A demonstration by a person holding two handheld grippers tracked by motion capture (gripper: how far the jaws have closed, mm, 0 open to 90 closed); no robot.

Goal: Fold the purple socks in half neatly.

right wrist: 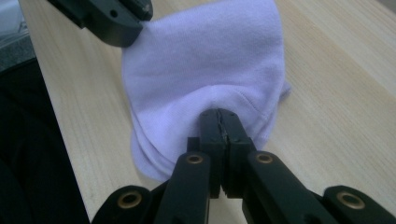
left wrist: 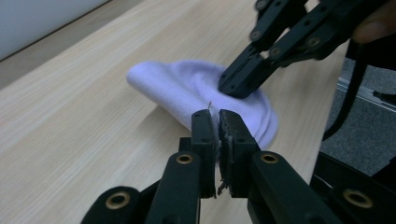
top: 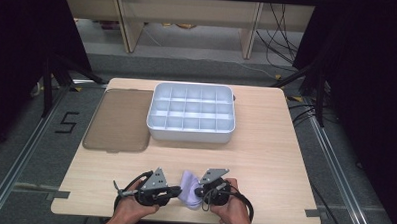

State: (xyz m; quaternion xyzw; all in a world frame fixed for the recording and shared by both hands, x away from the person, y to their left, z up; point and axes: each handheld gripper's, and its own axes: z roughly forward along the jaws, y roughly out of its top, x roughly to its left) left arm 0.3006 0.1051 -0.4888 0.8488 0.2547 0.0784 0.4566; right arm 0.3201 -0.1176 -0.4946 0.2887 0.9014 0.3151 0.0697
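Note:
A lavender sock (top: 189, 183) lies bunched on the wooden table (top: 269, 164) near its front edge, between my two grippers. My left gripper (top: 175, 192) (left wrist: 215, 115) is shut, its jaw tips pinching the sock's (left wrist: 187, 88) near edge. From the right, my right gripper (top: 199, 190) (right wrist: 219, 115) is shut on a fold of the sock (right wrist: 205, 60), which puckers around its tips. In the left gripper view the right gripper (left wrist: 232, 87) presses into the fabric from above. The left gripper (right wrist: 133, 25) holds the sock's far corner in the right gripper view.
A white box (top: 190, 135) divided into several compartments stands at the middle back of the table. A brown translucent lid (top: 118, 120) lies flat to its left. Bare wood lies between the box and the grippers. Both hands rest at the front edge.

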